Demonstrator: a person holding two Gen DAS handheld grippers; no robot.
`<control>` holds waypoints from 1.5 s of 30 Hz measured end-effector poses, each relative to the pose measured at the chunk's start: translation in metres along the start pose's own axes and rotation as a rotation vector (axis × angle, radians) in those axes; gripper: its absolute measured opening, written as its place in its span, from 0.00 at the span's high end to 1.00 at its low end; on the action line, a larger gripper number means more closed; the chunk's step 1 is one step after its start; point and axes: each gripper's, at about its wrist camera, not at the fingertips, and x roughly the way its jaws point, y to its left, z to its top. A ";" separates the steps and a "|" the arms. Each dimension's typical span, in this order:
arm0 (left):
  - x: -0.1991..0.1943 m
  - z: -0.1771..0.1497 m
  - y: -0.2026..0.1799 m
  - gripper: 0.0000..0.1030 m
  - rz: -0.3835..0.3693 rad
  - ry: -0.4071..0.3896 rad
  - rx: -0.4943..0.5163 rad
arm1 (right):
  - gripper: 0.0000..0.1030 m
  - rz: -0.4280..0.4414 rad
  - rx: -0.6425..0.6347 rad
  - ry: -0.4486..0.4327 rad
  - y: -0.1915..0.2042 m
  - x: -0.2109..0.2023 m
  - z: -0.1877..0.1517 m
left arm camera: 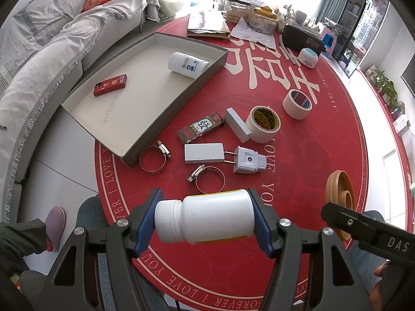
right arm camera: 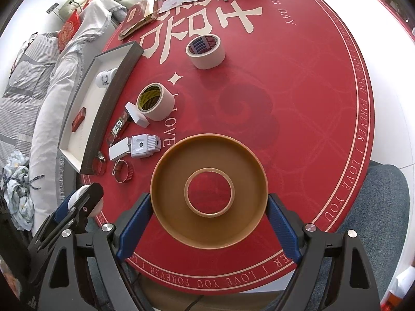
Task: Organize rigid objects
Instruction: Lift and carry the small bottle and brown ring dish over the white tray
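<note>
I have both hands loaded at once. My left gripper [left arm camera: 205,220] has its fingers [left arm camera: 149,216] closed end to end on a white bottle [left arm camera: 207,216], one pad on the cap and the other on the base, and the bottle lies sideways between them, lifted clear of the tabletop [left arm camera: 311,140] at the near edge. My right gripper [right arm camera: 208,220] stands wide, its fingers [right arm camera: 281,226] against the two sides of a brown ring-shaped dish [right arm camera: 208,190]; the pads look to be touching the rim, though I cannot tell whether the dish is raised or sitting on the red cloth.

I judge this as the carry step: things picked up, not yet put away. The grey tray [left arm camera: 207,72] sits at the far left, already holding a second white bottle [left arm camera: 188,64] and a small red box [left arm camera: 110,85]. Loose on the cloth between me and the tray are two hose clamps [left arm camera: 153,159], a white plug [left arm camera: 245,160], two flat white blocks [left arm camera: 203,152], a patterned box [left arm camera: 201,127] and two rolls of tape [left arm camera: 262,124].

Next I would take the left hand far and left over the tray wall, high enough to clear the clamps and the rim, and lower the bottle onto the bare floor of the tray beside the red box before opening. Lying on its side it may roll, so I would set it down gently. The dish is broad; it needs the open middle of the tray, so I would bring it in second.
</note>
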 end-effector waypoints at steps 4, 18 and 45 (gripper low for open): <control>0.001 0.000 0.001 0.34 0.001 0.003 -0.002 | 0.15 0.001 0.000 0.000 0.000 0.000 0.000; 0.000 0.007 0.007 0.34 0.003 -0.003 -0.020 | 0.15 0.011 -0.018 -0.018 0.010 -0.004 0.008; -0.049 0.146 0.107 0.34 0.069 -0.199 -0.213 | 0.15 0.156 -0.284 -0.160 0.182 -0.031 0.123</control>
